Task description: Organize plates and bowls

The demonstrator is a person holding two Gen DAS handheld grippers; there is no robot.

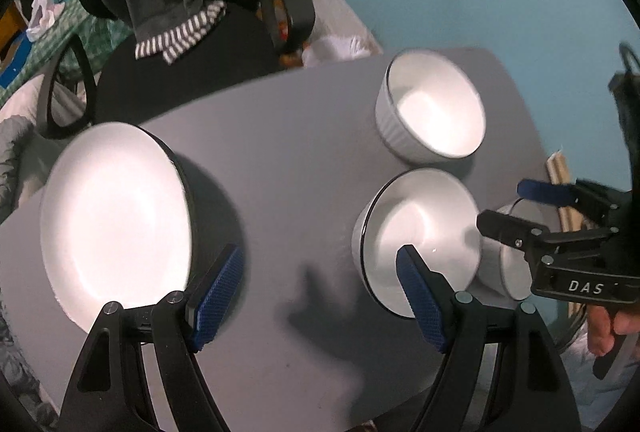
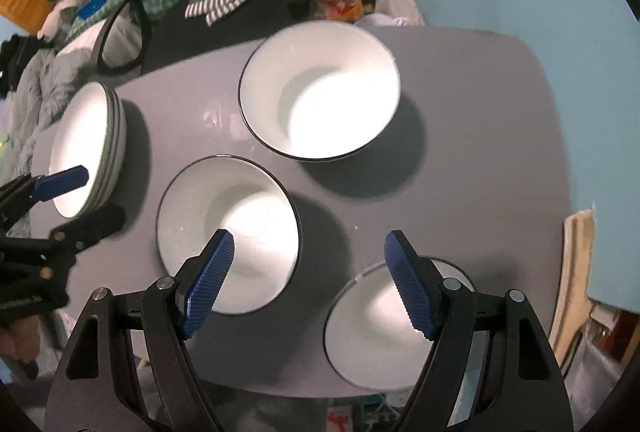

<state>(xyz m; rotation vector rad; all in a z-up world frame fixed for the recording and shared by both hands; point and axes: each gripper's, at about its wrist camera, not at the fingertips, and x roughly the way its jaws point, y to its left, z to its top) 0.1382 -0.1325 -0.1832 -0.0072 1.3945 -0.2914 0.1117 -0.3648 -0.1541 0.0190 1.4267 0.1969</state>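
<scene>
Right wrist view, grey matte bench [image 2: 460, 168]. At 9 o'clock: stack of plates [image 2: 90, 148], white glazed with dark rims, partly hidden by the left gripper [image 2: 78, 198], jaws apart, empty. Centre: round white bowl [image 2: 228, 232]. At 12 o'clock: larger bowl [image 2: 320, 92], edges blurred. At 5 o'clock: third bowl [image 2: 384, 320], partly covered by the right gripper [image 2: 308, 280], jaws wide apart, holding nothing; blue pads cross-hatched.

Near bowl [image 2: 376, 324] partly behind right tool [image 2: 308, 284]; far bowl [image 1: 432, 104] blurred.
</scene>
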